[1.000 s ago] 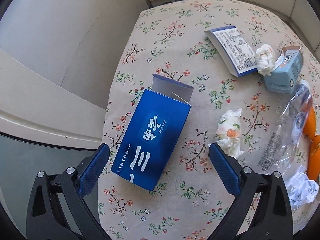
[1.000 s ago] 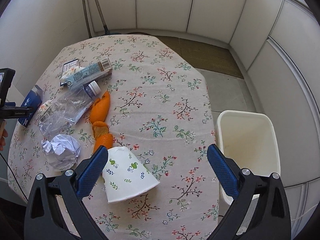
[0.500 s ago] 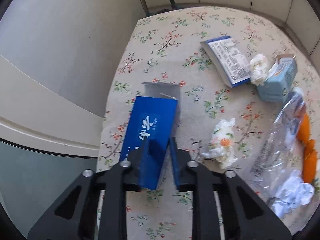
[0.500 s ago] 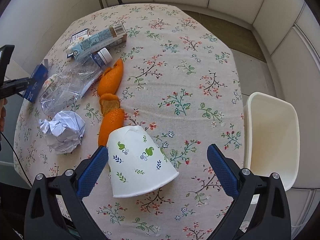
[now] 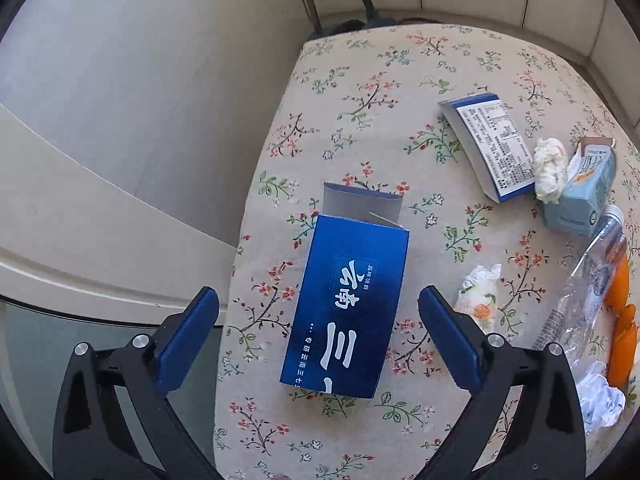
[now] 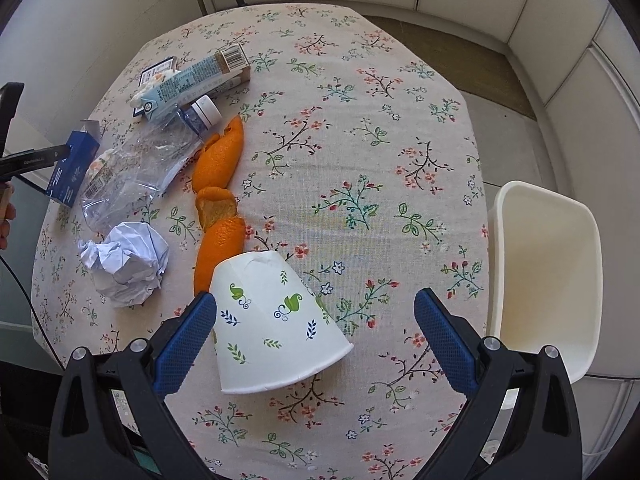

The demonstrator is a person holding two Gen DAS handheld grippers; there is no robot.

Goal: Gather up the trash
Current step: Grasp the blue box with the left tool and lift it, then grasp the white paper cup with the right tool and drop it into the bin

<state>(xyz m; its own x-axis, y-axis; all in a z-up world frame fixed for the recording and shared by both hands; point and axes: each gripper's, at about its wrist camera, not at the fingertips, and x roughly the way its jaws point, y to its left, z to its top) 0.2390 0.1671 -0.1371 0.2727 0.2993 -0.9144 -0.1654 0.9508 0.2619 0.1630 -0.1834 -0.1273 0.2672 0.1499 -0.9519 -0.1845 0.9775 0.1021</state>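
Only in the left wrist view is the blue carton (image 5: 352, 304) seen from above: a glossy rectangular box with white characters, its grey end flap open at 12 o'clock, lying flat on the floral worktop (image 5: 360, 80) between the widely spread fingers of the left claw (image 5: 318, 314), which grips nothing. A flattened blue-edged label card (image 5: 490, 146), a cream wad of tissue (image 5: 550, 170) and a printed crumpled napkin (image 5: 482, 294) are also shown clearly here.

Only in the right wrist view is the white plastic bin (image 6: 546, 280) seen, standing off the worktop's edge at 3 o'clock. A paper cup (image 6: 272, 320) with leaf prints lies on its side, mouth toward 5 o'clock, between the fully parted fingers of the right claw (image 6: 314, 322), which holds nothing. Orange peel (image 6: 218, 200) is laid in curled strips at 11 o'clock from the cup, a crumpled paper ball (image 6: 124, 256) at 9 o'clock.

The clear crushed bottle (image 6: 148, 160) and pale-blue drink carton (image 6: 192, 82) are cut off at 3 o'clock in the left view. Whether the right claw's left finger touches the cup cannot be told.
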